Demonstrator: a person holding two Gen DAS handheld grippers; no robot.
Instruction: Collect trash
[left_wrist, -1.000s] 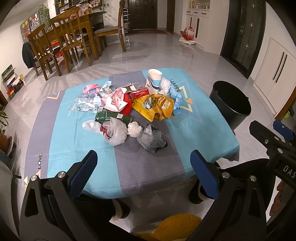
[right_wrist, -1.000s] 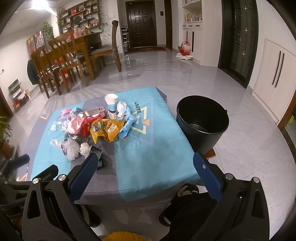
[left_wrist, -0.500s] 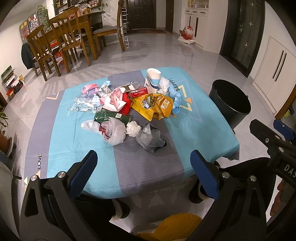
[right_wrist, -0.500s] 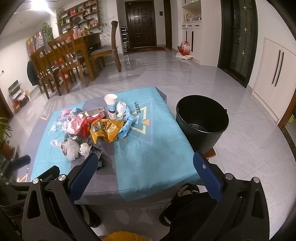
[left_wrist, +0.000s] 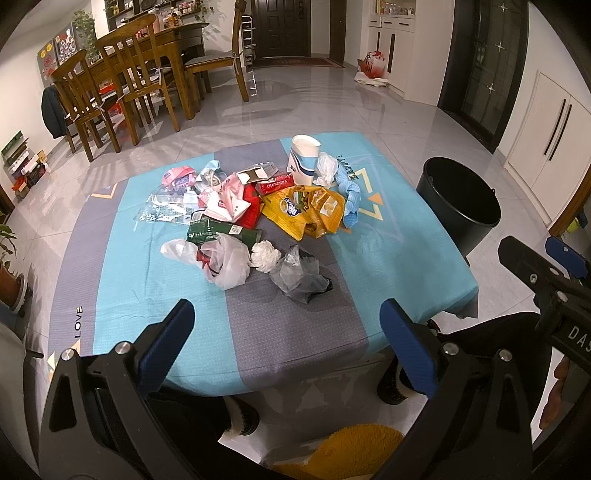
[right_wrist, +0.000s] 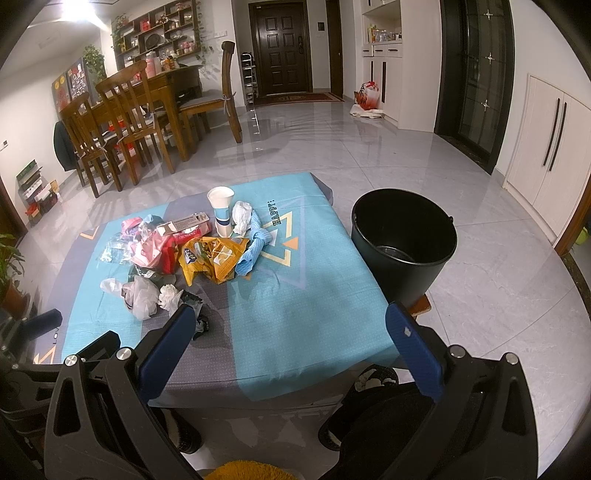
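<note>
- Left gripper (left_wrist: 282, 334) hangs above the near edge of the low worktop (left_wrist: 388, 236) with its teal-and-grey cloth, blue-padded fingers (left_wrist: 168, 339) spread wide, nothing between them.
- Right gripper (right_wrist: 291, 347) sits at the same near edge, fingers (right_wrist: 415, 354) equally wide apart and empty; its dark frame shows at the right edge of the left wrist view.
- The trash is heaped in the middle of the worktop, well apart from both grippers.
- Nearest the grippers: a crumpled clear-grey plastic bag (left_wrist: 297, 277), touching a small white paper wad (left_wrist: 265, 255), with a white plastic bag (left_wrist: 225, 264) just left of that.
- Behind them, toward the worktop's far side: a dark green packet (left_wrist: 218, 233), a pink-and-white wrapper (left_wrist: 227, 201) and a yellow crisp bag (left_wrist: 304, 212).
- At the far edge of the heap stands a white-and-blue paper cup (left_wrist: 303, 159), upright, a crumpled white tissue (left_wrist: 325, 170) against it and a twisted light blue cloth (left_wrist: 352, 197) trailing from there.
- A red carton lettered CHUNGHWA (left_wrist: 276, 183) lies just in front of the cup.
- Black round plastic bucket (right_wrist: 402, 243) stands on the floor just off the worktop's right side, mouth open.
</note>
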